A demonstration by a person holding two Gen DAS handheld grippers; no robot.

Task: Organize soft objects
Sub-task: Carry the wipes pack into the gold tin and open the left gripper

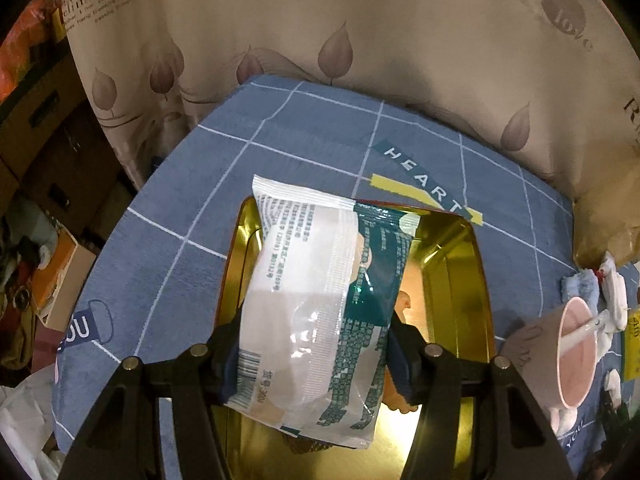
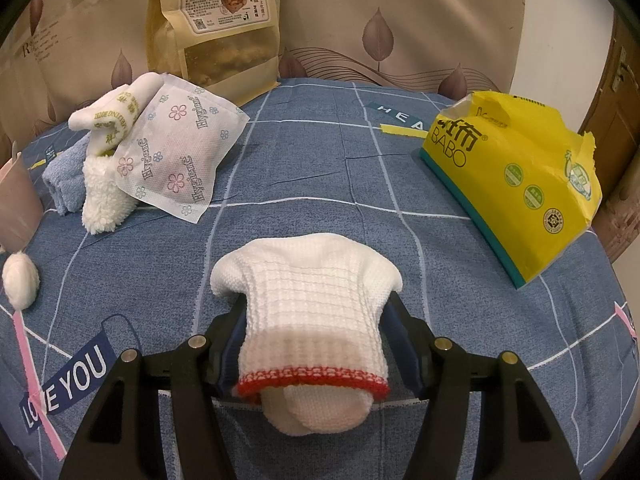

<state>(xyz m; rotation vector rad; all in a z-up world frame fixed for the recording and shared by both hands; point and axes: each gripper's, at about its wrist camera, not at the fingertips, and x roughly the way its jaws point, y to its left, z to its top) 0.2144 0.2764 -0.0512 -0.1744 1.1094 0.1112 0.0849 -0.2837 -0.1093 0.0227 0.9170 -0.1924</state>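
The left gripper [image 1: 310,354] has its fingers clamped on a white and teal sealed packet [image 1: 320,300], tilted steeply down over an open gold tin [image 1: 460,264]. The right gripper [image 2: 312,346] fingers grip a white knitted glove [image 2: 312,320], angled down above the blue checked surface [image 2: 320,168].

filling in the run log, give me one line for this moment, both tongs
left tongs: shut on snack packet, over open gold tin | right tongs: shut on white knit glove, above blue cloth
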